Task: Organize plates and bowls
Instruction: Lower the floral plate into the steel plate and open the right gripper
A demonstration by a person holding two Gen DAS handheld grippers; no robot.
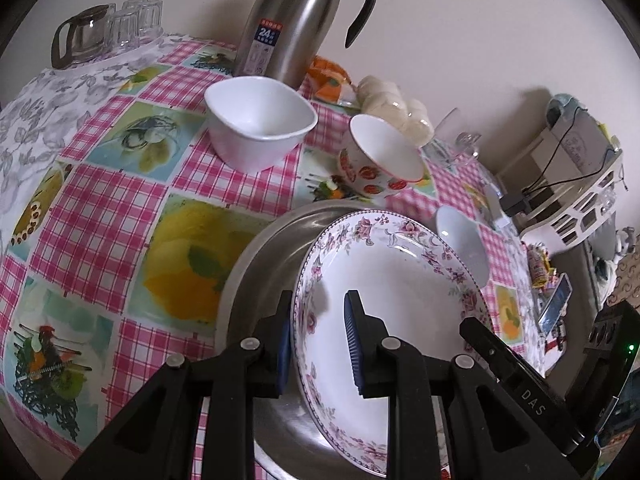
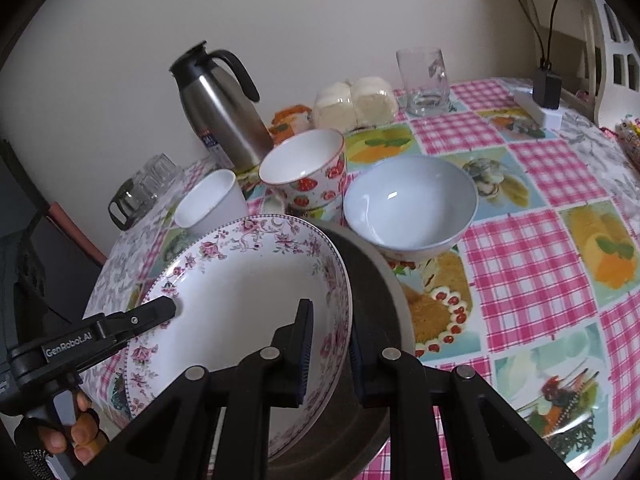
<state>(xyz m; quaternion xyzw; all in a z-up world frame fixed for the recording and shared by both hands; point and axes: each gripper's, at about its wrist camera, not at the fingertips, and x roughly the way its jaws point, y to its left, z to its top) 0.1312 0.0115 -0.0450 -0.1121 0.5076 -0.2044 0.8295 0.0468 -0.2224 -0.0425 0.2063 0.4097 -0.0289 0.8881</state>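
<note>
A deep white plate with a pink floral rim [image 1: 400,292] [image 2: 240,292] is held from both sides over a larger steel plate [image 1: 260,264] [image 2: 380,300]. My left gripper [image 1: 319,300] is shut on its left rim, one pad outside and one inside. On the opposite rim my right gripper [image 2: 330,328] is shut the same way. Behind the plates stand a white square bowl [image 1: 260,120] [image 2: 212,204], a strawberry-patterned bowl [image 1: 380,156] [image 2: 304,172] and a pale blue bowl [image 1: 464,244] [image 2: 408,200]. Whether the floral plate rests on the steel one is unclear.
A steel thermos jug [image 1: 296,20] [image 2: 220,112] stands at the wall, with upturned glasses [image 1: 132,24] to its left and packed white buns [image 2: 356,100] to its right. A glass cup [image 2: 426,80] and a power strip [image 2: 540,108] are at the back right. The checked tablecloth [image 2: 532,248] lies bare on the right.
</note>
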